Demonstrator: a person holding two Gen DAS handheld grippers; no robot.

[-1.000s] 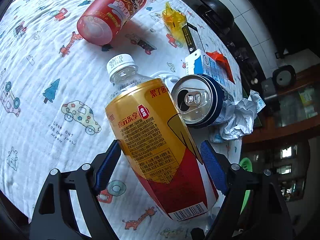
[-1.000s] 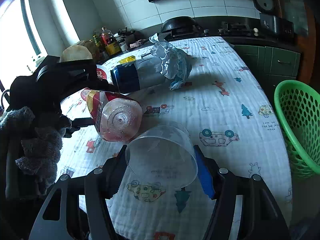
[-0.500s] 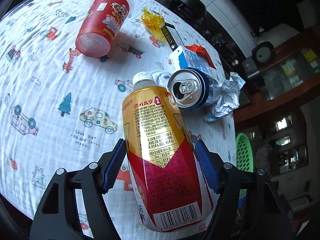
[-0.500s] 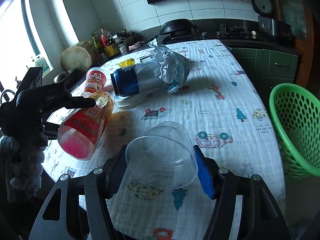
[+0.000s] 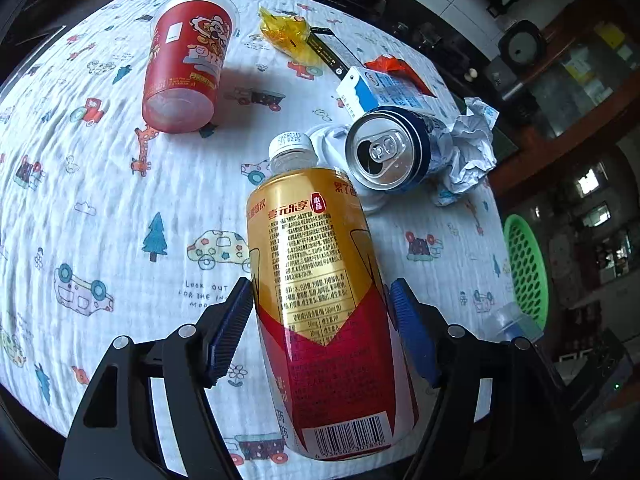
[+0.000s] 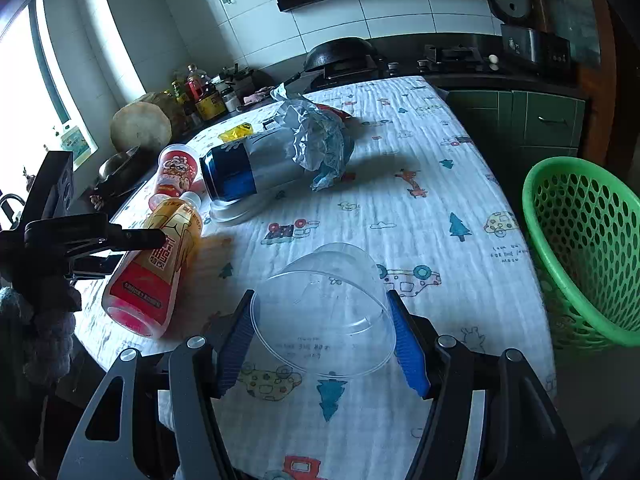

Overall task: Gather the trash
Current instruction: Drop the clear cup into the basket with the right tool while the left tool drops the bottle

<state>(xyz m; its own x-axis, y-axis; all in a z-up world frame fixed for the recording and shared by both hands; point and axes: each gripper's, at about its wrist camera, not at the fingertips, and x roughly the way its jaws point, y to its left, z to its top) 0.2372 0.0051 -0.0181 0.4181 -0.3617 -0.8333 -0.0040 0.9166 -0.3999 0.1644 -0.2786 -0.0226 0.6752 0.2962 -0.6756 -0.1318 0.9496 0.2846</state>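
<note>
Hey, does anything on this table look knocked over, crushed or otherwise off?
Yes. The red cup and the open blue can lie on their sides on the cloth, and a crumpled paper sits against the can. No spill shows.

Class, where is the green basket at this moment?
In the right wrist view, the green basket sits off the table's right edge, beside the green cabinets.
</note>
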